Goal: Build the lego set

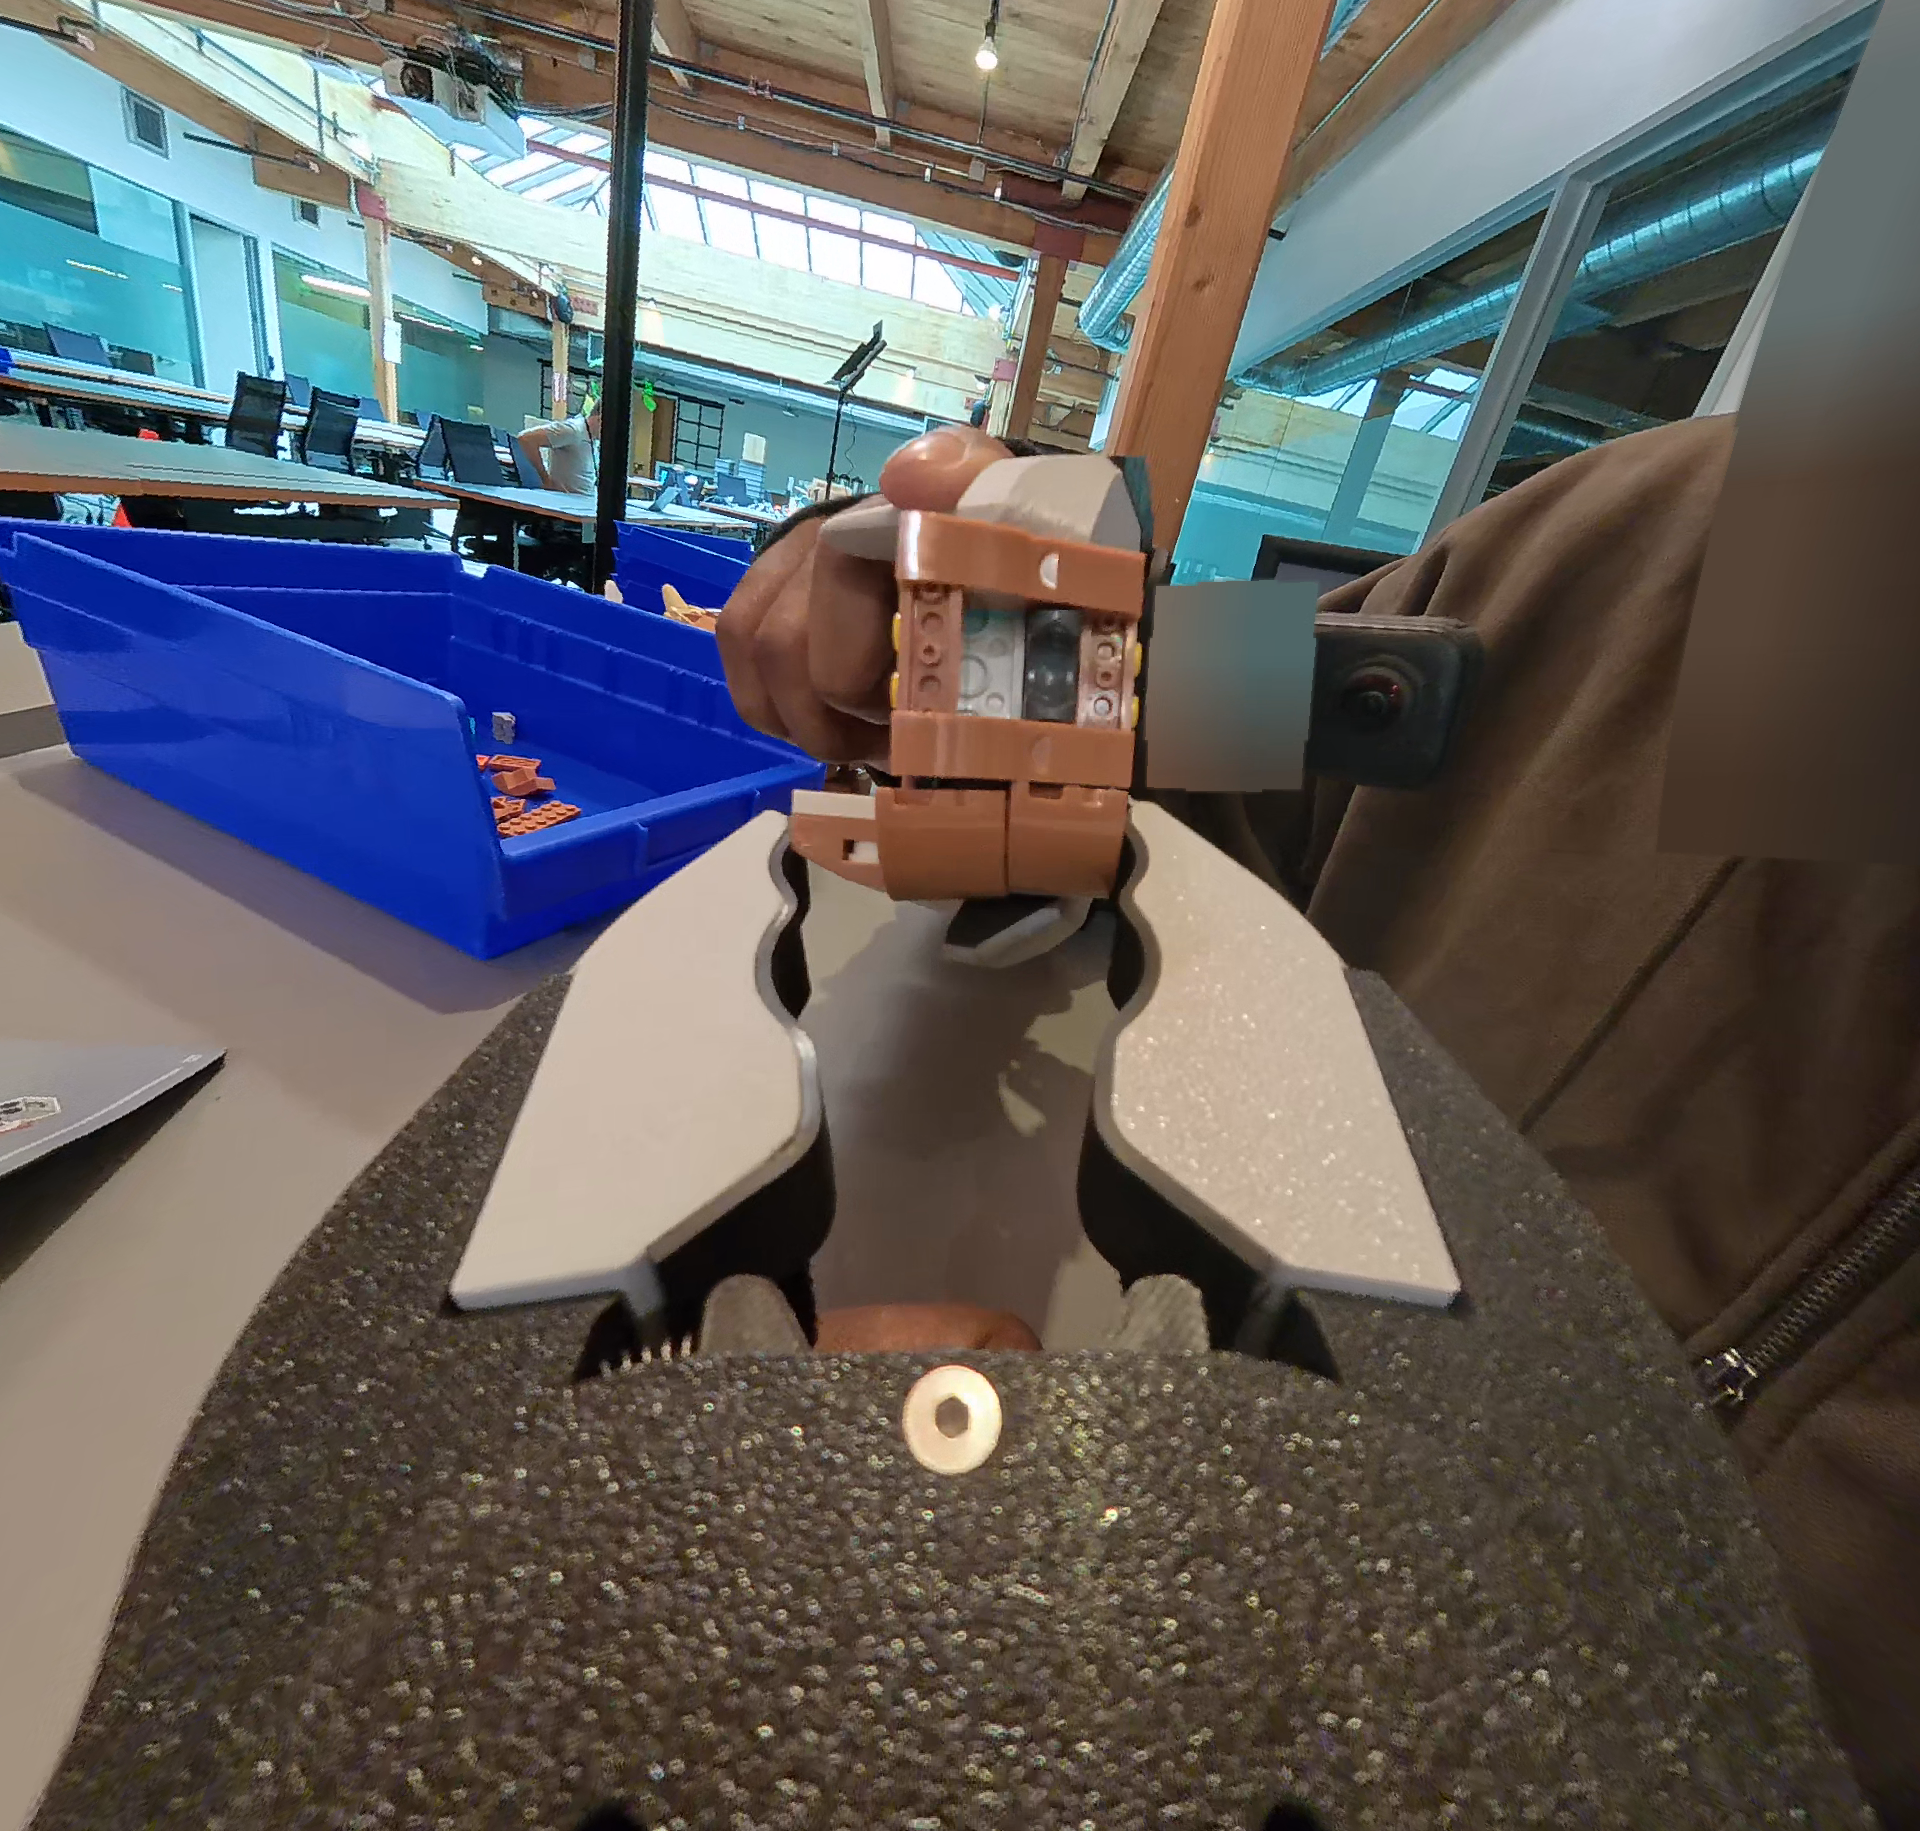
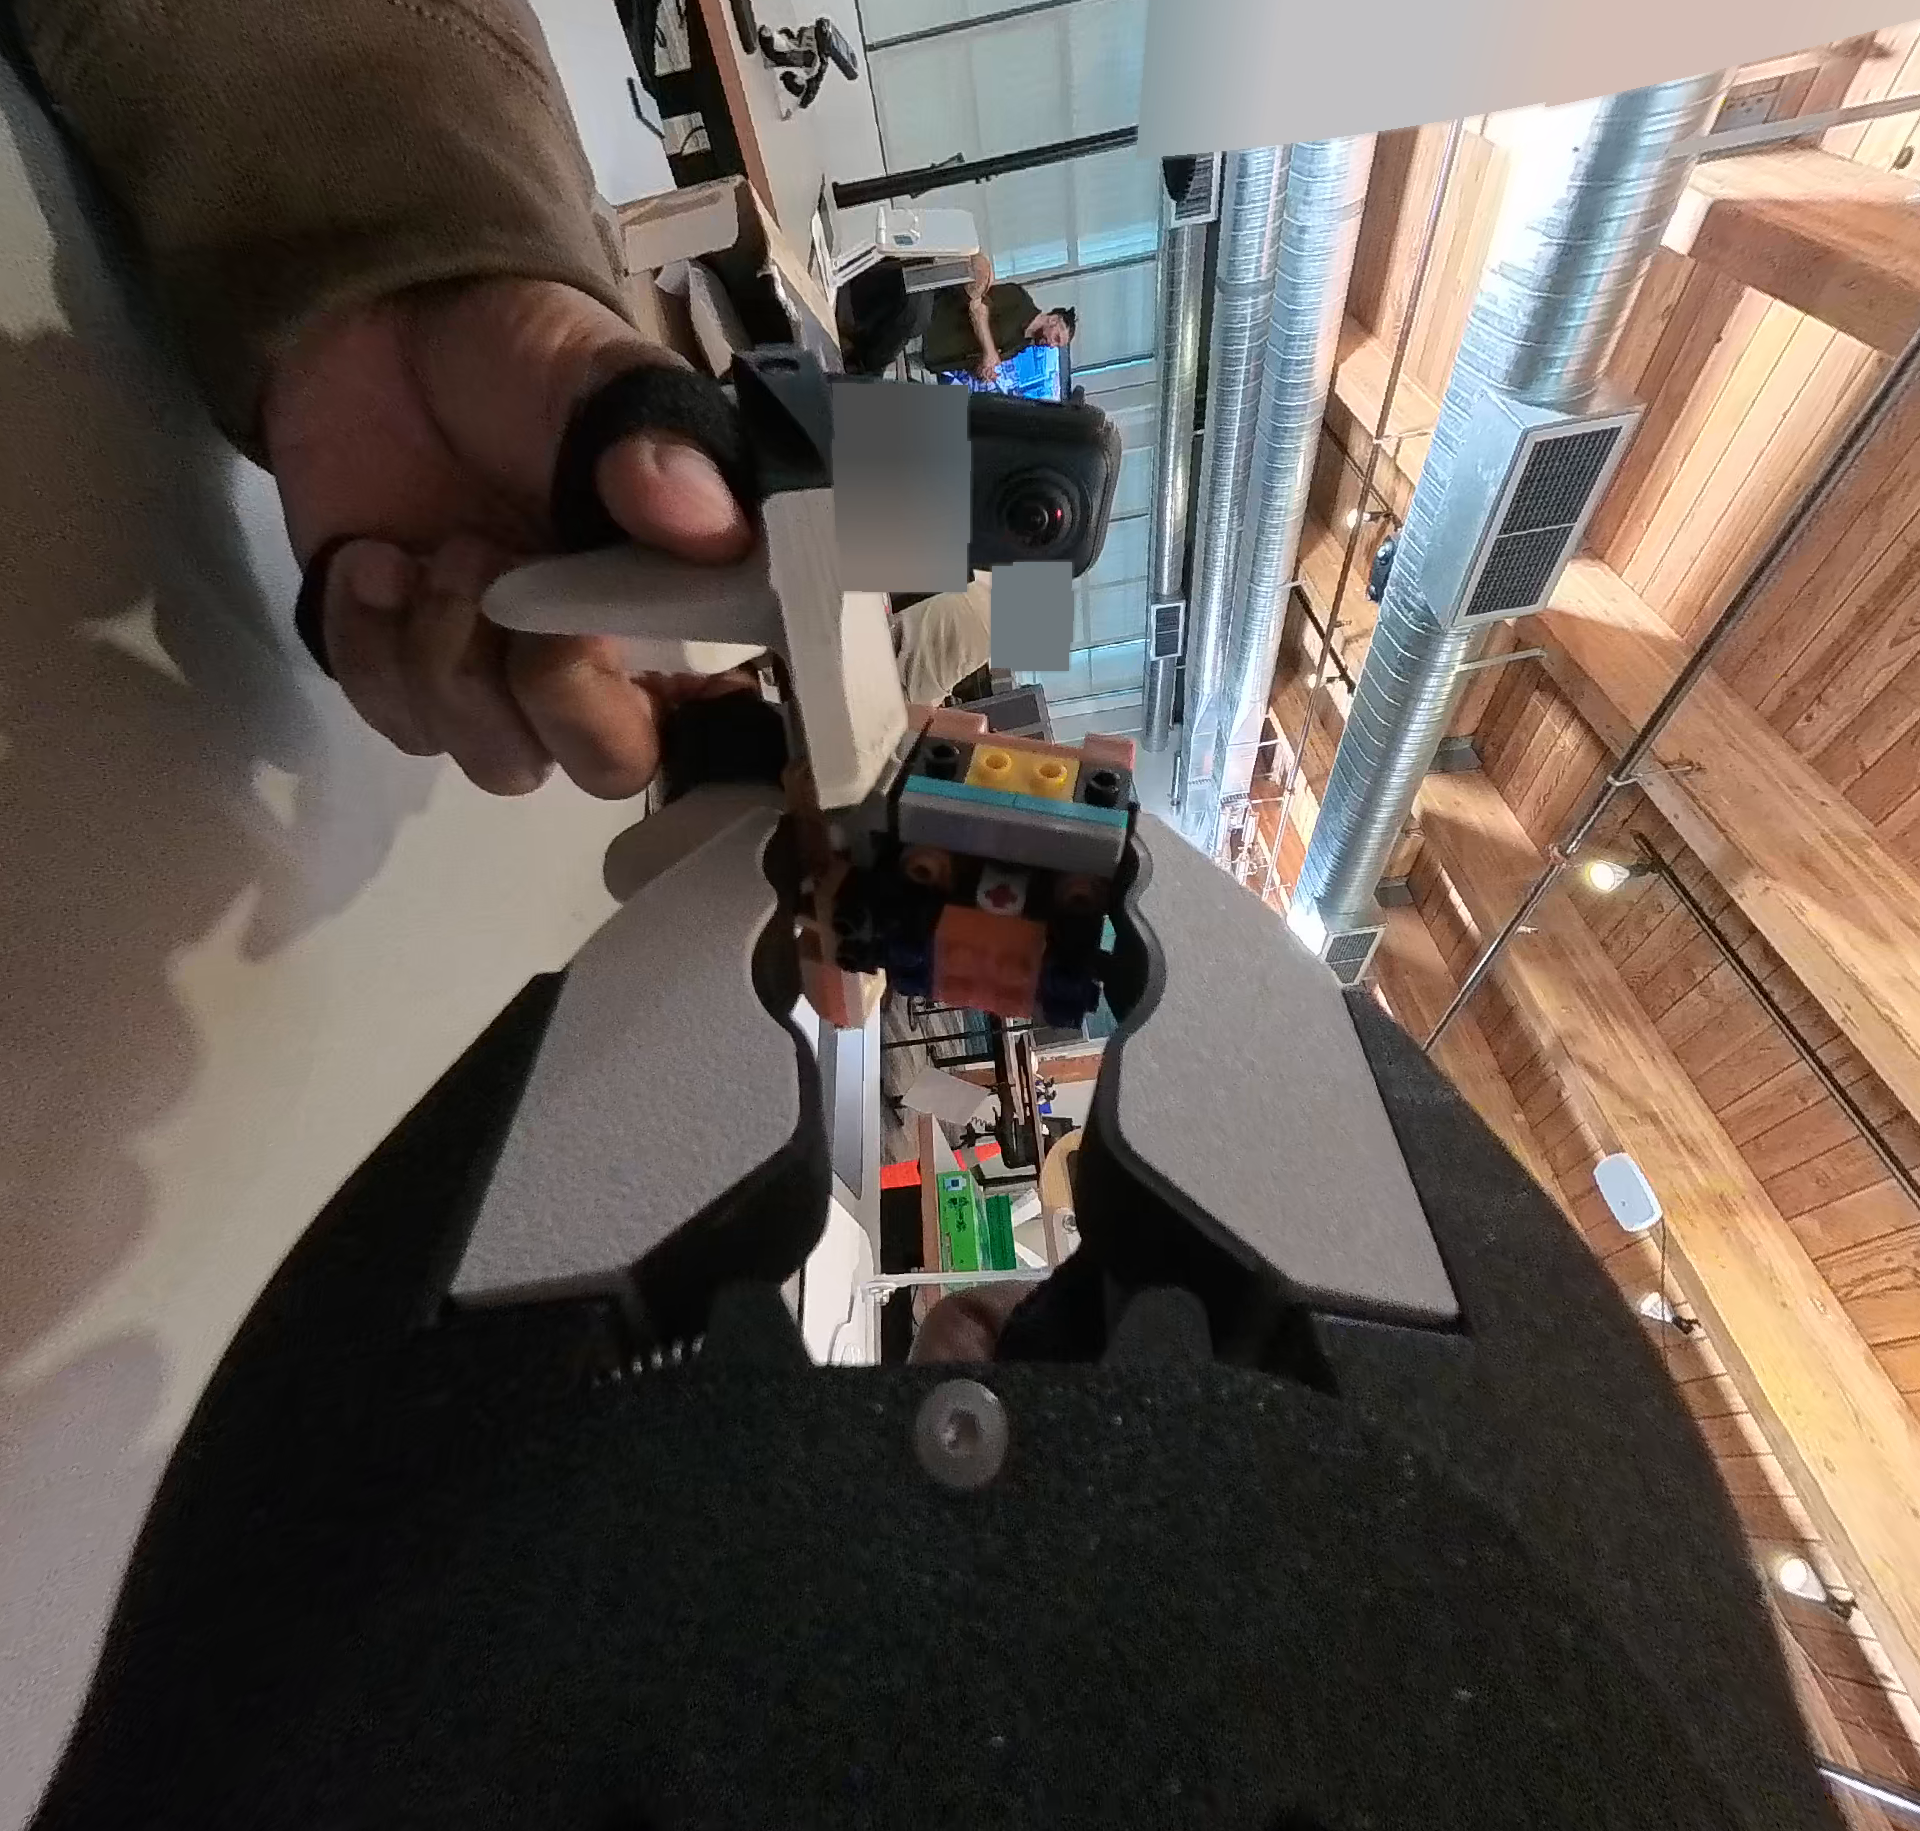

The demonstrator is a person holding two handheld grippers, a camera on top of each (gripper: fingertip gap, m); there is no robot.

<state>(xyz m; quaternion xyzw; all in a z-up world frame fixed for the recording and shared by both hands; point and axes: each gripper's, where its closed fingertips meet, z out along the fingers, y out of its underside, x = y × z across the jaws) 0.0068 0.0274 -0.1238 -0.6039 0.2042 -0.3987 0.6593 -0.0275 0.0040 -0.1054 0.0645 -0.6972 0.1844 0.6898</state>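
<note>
Both claws meet on one brown lego build point(image 1: 1003, 732), held in the air above the table point(image 1: 260, 1002).

Left wrist view: the left claw point(image 1: 956, 846) has its two grey fingers point(image 1: 665, 1085) set apart, with the build's lower brown end sitting between the tips; whether they press on it cannot be told from here. The build shows brown curved bands across a grey and dark core with small yellow dots at the sides. Behind it is the right claw, with a person's hand point(image 1: 810, 638) around its handle, its grey fingers above and below the build. A blue bin point(image 1: 312, 659) stands on the table to the left, holding loose brown bricks point(image 1: 530, 794). A grey booklet corner point(image 1: 73, 1106) lies at the left edge; its print is too small to read.

Right wrist view only: the scene is turned sideways. The right claw point(image 2: 956, 898) is clamped on the build point(image 2: 997, 867), here showing a yellow studded brick, a teal strip and a grey plate. The left claw point(image 2: 831, 732) reaches in from above left, held by a hand point(image 2: 447, 555) in a brown sleeve.
</note>
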